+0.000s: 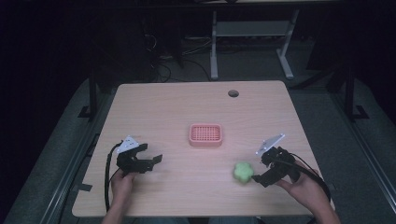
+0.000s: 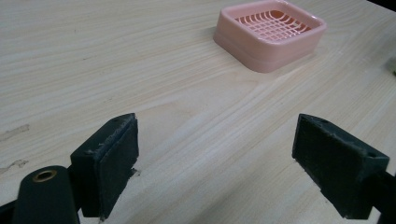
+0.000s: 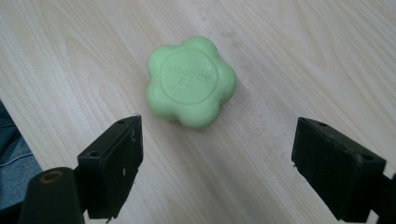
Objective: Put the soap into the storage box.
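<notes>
pink slotted tray [image 1: 205, 135] mid-table, nothing in it. green flower-shaped soap [image 1: 243, 172] flat on wood toward my right, near front edge, well apart from tray. my right gripper [image 1: 258, 178] just beside soap, jaws spread wide, soap ahead of gap, untouched. my left gripper [image 1: 150, 152] wide apart too, gripping nothing, low over bare wood. pale wooden table [image 1: 187, 102], round hole near far edge. dark room, desk legs and cables behind.
</notes>
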Available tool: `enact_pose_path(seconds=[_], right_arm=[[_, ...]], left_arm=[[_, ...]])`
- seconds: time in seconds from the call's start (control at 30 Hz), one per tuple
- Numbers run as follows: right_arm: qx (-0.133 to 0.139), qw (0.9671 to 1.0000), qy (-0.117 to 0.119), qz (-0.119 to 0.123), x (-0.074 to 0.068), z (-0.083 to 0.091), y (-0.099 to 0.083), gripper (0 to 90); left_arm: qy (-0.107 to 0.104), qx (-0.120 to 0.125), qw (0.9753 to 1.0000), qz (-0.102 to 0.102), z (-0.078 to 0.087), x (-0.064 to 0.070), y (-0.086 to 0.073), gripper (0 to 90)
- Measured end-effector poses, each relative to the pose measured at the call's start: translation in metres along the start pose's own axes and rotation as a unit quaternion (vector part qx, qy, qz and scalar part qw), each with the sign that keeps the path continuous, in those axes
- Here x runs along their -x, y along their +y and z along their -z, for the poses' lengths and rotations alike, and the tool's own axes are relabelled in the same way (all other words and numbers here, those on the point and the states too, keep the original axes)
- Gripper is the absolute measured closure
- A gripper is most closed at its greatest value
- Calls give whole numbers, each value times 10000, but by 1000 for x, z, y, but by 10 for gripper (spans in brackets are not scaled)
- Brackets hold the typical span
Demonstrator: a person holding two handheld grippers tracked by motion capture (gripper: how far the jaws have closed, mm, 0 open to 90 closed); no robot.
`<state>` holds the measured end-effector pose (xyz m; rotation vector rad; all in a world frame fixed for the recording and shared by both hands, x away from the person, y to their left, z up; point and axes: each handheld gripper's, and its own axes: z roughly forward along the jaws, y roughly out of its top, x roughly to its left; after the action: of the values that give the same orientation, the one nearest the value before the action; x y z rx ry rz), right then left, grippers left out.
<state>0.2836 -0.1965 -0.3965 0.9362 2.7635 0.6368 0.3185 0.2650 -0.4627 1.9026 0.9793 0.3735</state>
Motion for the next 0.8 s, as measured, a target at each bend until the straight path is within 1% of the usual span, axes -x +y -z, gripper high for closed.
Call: enact_pose_path(seconds=[0.07,0.1,0.13,0.2,0.23,0.27,0.47,0.5,0.8], right_arm=[[-25,10000,17,20,-1,-1,2,160],[-35,10000,17,80,0,-1,4,158],[-46,10000,26,73,-1,-2,6,158],[-59,9998,35,172,-1,-4,8,158],[-79,9998,39,158,-2,-5,9,158],[-82,9997,35,224,-2,-6,10,158],[-176,9995,97,251,-3,-13,17,150],[-231,9993,120,275,-4,-15,19,151],[-367,9986,149,345,-6,-22,27,151]], left_arm=[[-6,17,10000,15,0,0,0,143],[-3,12,10000,11,0,0,0,143],[-3,9,10000,7,0,0,0,143],[-3,7,10000,7,0,0,0,143],[-4,11,10000,8,0,0,0,144],[-9,21,10000,8,0,0,0,144],[-16,26,10000,36,0,0,0,143],[-15,27,10000,33,0,0,0,144],[-24,48,10000,46,0,0,0,143]])
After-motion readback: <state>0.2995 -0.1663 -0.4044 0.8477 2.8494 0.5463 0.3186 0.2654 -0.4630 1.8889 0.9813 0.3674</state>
